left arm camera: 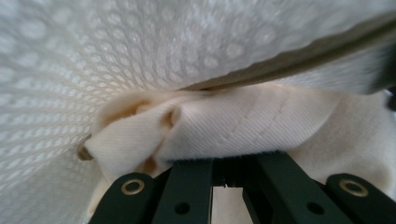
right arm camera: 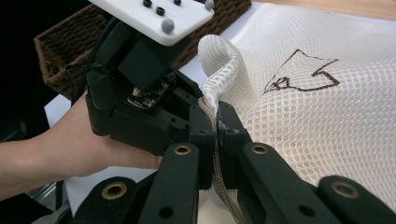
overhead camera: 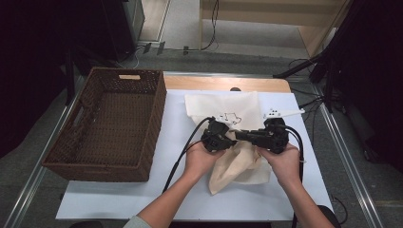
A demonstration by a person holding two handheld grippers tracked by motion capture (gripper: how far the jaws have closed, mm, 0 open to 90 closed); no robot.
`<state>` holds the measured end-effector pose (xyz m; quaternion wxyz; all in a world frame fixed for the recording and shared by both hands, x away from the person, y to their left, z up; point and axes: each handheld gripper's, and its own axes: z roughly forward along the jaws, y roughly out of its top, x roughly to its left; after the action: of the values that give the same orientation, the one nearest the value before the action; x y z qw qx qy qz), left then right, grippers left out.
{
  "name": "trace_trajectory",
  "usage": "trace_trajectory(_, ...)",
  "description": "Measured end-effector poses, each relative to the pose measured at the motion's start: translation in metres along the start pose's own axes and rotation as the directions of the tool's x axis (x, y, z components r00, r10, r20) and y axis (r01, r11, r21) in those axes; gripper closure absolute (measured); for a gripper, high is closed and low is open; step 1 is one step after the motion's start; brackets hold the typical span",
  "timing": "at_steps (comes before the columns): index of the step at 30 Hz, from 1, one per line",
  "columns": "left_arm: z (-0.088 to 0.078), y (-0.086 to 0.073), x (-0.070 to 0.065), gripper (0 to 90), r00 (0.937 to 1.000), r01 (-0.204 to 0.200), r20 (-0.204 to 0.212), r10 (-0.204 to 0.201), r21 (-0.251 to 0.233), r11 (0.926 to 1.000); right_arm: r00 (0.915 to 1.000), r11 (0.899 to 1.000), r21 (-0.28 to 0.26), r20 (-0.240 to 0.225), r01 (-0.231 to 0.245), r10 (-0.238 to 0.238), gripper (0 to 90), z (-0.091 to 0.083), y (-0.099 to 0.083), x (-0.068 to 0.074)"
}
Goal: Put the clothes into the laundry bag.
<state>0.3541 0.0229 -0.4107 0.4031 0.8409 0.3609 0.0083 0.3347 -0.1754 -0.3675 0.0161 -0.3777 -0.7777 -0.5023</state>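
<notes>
Right gripper (right arm camera: 215,140) jaws pinching mesh bag (right arm camera: 317,107) edge — cream cloth (left arm camera: 224,126) at left gripper (left arm camera: 227,163) jaws

a basket (overhead camera: 107,124) is sitting at the table's (overhead camera: 142,199) left, a mesh bag (overhead camera: 223,107) lying to its right, a cloth (overhead camera: 237,166) overlapping the bag's near edge.

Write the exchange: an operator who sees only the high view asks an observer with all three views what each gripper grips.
Operator: What is in the left gripper?
Observer: Its jaws are shut on a fold of cream twill cloth, with mesh arching above it.
Operator: And the right gripper?
Observer: It pinches the banded edge of the mesh bag, right beside the left gripper's body.
</notes>
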Motion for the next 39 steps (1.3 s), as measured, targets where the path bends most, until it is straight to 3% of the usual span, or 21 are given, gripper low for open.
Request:
trace_trajectory(4,-0.016,-0.001,-0.005,90.0,0.9998,-0.018,-0.003,0.018,-0.023,0.9996,0.9997,1.0,-0.01,-0.023,0.002,-0.002,87.8,-0.001,0.001,0.005)
trace_trajectory(9,-0.029,-0.003,-0.006,90.0,0.9988,-0.043,-0.022,0.043,-0.012,0.999,0.9989,1.0,-0.029,-0.045,0.011,-0.012,87.6,0.0,0.003,0.012)
trace_trajectory(16,-0.009,-0.004,-0.002,90.0,0.999,-0.028,-0.035,0.028,-0.002,0.9996,0.9996,1.0,-0.009,-0.026,-0.014,0.014,87.5,0.006,-0.001,0.0)
trace_trajectory(26,0.013,0.007,-0.007,90.0,0.9944,-0.079,-0.068,0.081,0.031,0.9964,0.9991,0.999,-0.013,-0.002,-0.043,0.043,87.6,0.002,-0.004,-0.013)
trace_trajectory(30,0.02,0.009,-0.005,90.0,0.9949,-0.069,-0.072,0.07,0.028,0.9972,0.9991,0.999,-0.012,-0.005,-0.042,0.042,87.6,0.003,-0.004,-0.011)
trace_trajectory(33,0.02,0.009,0.004,90.0,0.997,-0.036,-0.067,0.037,0.014,0.9993,0.999,0.999,-0.015,-0.015,-0.043,0.043,87.9,0.001,-0.003,-0.011)
trace_trajectory(36,0.019,0.01,0.017,90.0,0.9987,0.024,-0.045,-0.024,0.001,0.9997,0.9992,0.999,-0.007,-0.016,-0.037,0.037,88.0,-0.002,-0.003,-0.01)
trace_trajectory(39,0.018,0.011,0.017,90.0,0.9994,0.022,-0.026,-0.021,0.014,0.9997,0.9997,1.0,-0.003,-0.009,-0.024,0.024,88.0,-0.001,-0.004,-0.01)
